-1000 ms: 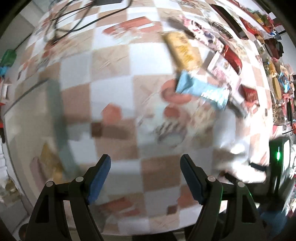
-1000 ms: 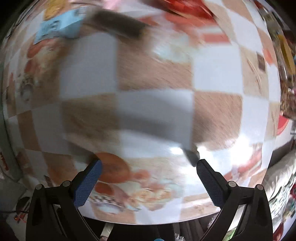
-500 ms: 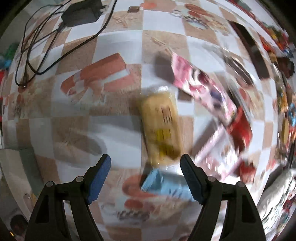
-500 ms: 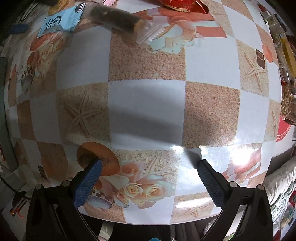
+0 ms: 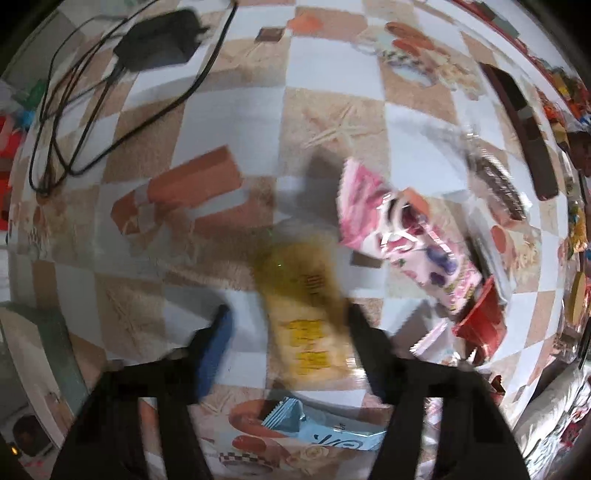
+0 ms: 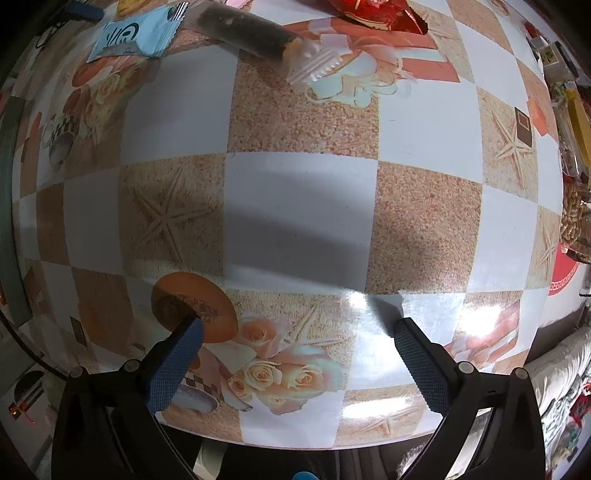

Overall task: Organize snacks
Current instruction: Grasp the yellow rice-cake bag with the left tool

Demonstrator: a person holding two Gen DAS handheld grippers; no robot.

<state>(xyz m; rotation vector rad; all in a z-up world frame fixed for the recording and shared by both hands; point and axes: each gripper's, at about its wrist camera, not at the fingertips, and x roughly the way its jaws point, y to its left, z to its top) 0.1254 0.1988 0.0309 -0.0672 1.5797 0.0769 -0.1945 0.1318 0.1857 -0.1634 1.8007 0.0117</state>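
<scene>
My left gripper (image 5: 290, 321) is open, its fingers on either side of a yellow snack packet (image 5: 304, 314) lying on the checkered table; the view is blurred. A pink packet (image 5: 402, 236), a red packet (image 5: 480, 317), a dark bar in clear wrap (image 5: 496, 184) and a light blue packet (image 5: 325, 428) lie around it. My right gripper (image 6: 295, 332) is open and empty over bare tablecloth near the table's front edge. Far ahead of it lie the light blue packet (image 6: 133, 33), a dark bar in clear wrap (image 6: 255, 27) and a red packet (image 6: 373, 11).
A black power adapter (image 5: 159, 40) with cables (image 5: 74, 122) lies at the far left of the table. A long dark box (image 5: 521, 129) and more snacks (image 5: 576, 221) sit along the right side. Packets and peanuts (image 6: 572, 206) line the right edge in the right wrist view.
My left gripper has moved forward over the table until the yellow packet lies between its open fingers. The right gripper has barely moved.
</scene>
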